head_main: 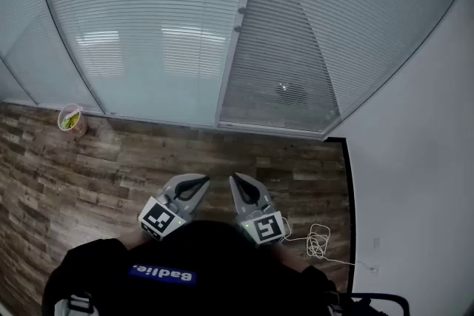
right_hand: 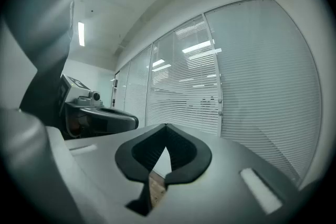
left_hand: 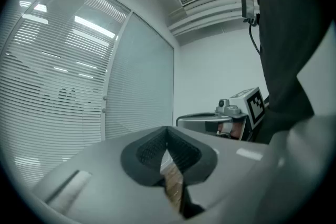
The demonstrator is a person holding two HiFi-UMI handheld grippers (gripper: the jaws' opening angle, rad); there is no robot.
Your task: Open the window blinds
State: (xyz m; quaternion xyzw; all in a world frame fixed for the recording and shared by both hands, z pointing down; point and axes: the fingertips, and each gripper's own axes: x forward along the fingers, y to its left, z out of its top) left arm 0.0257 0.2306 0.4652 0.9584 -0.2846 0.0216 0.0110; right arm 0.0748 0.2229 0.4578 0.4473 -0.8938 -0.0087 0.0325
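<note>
L gripper (head_main: 200, 183) & R gripper (head_main: 237, 181) both clenched, nothing btwn jaws, side by side. Window blinds (head_main: 148, 18) ahead across wood floor (head_main: 89, 166), slats down. Blue printed label (head_main: 163, 274) on person's dark top.

**My two tongs and what I have on**

Both tongs have smooth pale grey shells that narrow to a beak. My left gripper (head_main: 203, 180) carries a white cube (head_main: 161, 219) printed with black square markers, and my right gripper (head_main: 235, 179) carries a matching marker cube (head_main: 268, 227). Seen along the jaws, the pads (left_hand: 149, 152) are black and finely ribbed, set in a dark spade-shaped surround. I wear a black long-sleeved top (head_main: 215, 263) with a blue patch (head_main: 163, 274) lettered in white, low in the head view. A thin black cable (left_hand: 254, 39) runs down the top at the upper right of the left gripper view.
</note>
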